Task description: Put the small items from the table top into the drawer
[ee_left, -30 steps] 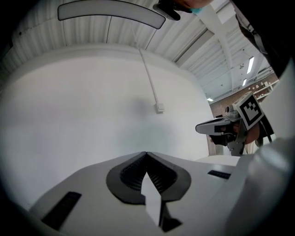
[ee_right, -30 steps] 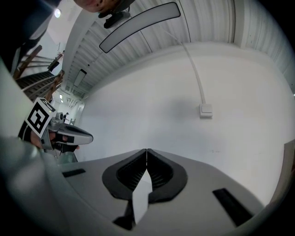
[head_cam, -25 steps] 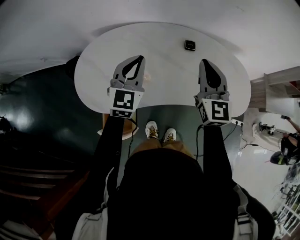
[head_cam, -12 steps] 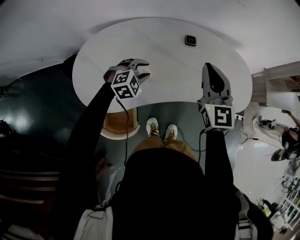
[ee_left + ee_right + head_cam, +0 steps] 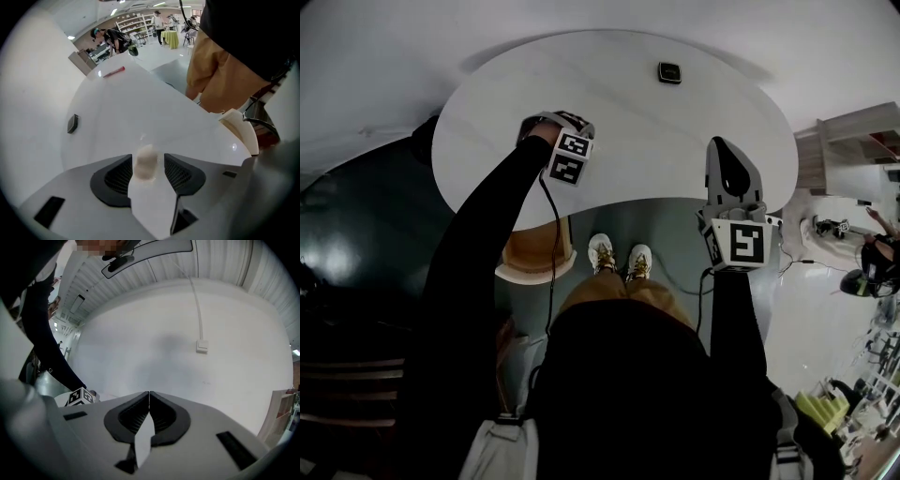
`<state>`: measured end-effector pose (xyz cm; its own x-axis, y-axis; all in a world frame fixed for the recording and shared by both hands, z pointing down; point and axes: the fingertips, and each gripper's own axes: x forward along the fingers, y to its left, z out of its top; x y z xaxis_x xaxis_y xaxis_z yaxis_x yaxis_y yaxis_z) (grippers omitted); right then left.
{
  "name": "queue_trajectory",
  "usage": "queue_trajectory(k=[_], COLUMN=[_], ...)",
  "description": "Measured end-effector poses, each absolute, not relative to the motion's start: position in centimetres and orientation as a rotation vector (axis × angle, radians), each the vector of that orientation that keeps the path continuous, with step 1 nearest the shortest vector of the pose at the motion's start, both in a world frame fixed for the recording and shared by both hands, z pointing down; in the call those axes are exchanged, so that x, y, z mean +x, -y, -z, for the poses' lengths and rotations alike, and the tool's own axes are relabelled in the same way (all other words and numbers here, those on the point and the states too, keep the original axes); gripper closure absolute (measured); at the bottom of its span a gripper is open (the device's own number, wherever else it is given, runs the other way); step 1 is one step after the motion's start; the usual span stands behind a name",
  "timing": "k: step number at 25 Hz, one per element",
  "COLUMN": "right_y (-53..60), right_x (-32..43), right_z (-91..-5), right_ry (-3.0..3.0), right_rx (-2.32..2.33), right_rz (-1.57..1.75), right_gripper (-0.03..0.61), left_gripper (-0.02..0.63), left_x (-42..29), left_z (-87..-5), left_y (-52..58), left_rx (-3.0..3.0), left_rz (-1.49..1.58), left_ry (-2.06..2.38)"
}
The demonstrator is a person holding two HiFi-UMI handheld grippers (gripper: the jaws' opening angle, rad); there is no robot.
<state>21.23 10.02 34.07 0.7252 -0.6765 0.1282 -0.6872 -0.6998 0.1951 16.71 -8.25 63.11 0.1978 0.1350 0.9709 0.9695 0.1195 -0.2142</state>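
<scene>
My left gripper (image 5: 147,157) hangs low over the white round table (image 5: 628,131), turned sideways, and its jaws are opening. Between them sits a small pale beige lump (image 5: 145,165), with a gap on its right side. In the head view the marker cube (image 5: 567,156) hides these jaws. A small black item (image 5: 668,72) (image 5: 72,123) lies far out on the table, and a red pen (image 5: 114,71) lies near its far edge. The drawer (image 5: 530,258) (image 5: 243,133) stands open under the table's near edge. My right gripper (image 5: 727,148) (image 5: 149,394) is shut and holds nothing, near the table's front right.
My feet in white shoes (image 5: 619,255) stand at the table's front edge. A wooden shelf unit (image 5: 844,159) is to the right of the table. Cables (image 5: 787,267) run over the floor there, and people (image 5: 112,40) are in the room beyond.
My left gripper has swung from pointing straight ahead to lying sideways and has moved left and farther over the table. The right gripper has hardly moved.
</scene>
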Motion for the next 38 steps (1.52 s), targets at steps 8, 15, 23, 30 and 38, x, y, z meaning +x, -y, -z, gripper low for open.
queue_trajectory(k=[8,15,23,30,38], right_y=[-10.8,-10.2,-1.9,7.0,15.6], right_x=[20.1,20.4,18.9,15.3,11.4], right_z=[-35.0,-34.5,-33.9,-32.8,-32.8], right_ry=[1.040,1.054,1.279,1.530,1.823], right_rx=[2.675,2.691,2.640,2.515,2.321], right_rz=[-0.092,-0.079,0.000,0.072,0.089], right_gripper=[0.551,0.551,0.551,0.551,0.551], left_gripper=[0.455,0.480,0.480,0.480,0.479], left_x=[16.4,18.0,18.1,9.1,0.9], left_z=[-65.9,-61.8,-47.5,-40.4,-38.4], left_y=[8.6,7.7,13.5,20.6,25.7], left_rx=[-1.147,-1.557,-2.453,-2.834,-2.905], left_rz=[1.041,0.999,0.679,0.440,0.344], left_ry=[1.286,1.199,0.642,0.110,-0.363])
